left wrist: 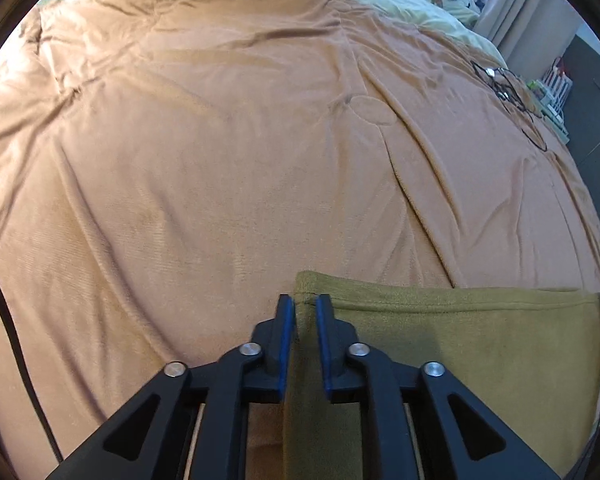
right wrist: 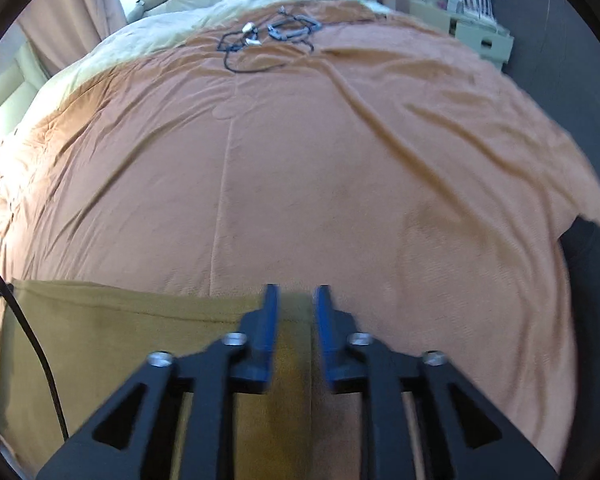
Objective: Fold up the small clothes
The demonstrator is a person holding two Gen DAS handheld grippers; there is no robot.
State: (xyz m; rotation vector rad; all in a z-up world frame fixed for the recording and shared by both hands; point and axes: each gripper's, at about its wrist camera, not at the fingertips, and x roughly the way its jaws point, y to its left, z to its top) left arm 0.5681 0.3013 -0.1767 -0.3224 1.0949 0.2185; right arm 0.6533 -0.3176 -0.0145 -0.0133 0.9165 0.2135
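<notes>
An olive-green garment (left wrist: 460, 344) lies flat on the orange blanket (left wrist: 220, 140), with a straight hemmed top edge. My left gripper (left wrist: 304, 302) stands over its top left corner. The blue pads are a little apart, and the cloth's left edge runs under the gap without being pinched. In the right wrist view the same garment (right wrist: 120, 320) fills the lower left. My right gripper (right wrist: 296, 292) is over its top right corner with the jaws wider apart, and the cloth edge lies loose beneath them.
The orange blanket (right wrist: 340, 140) covers a wide bed. A tangle of black cables (right wrist: 268, 36) lies at its far end. Beyond are pale bedding, curtains (left wrist: 520, 12) and a small shelf unit (right wrist: 468, 20). The bed edge drops off at right.
</notes>
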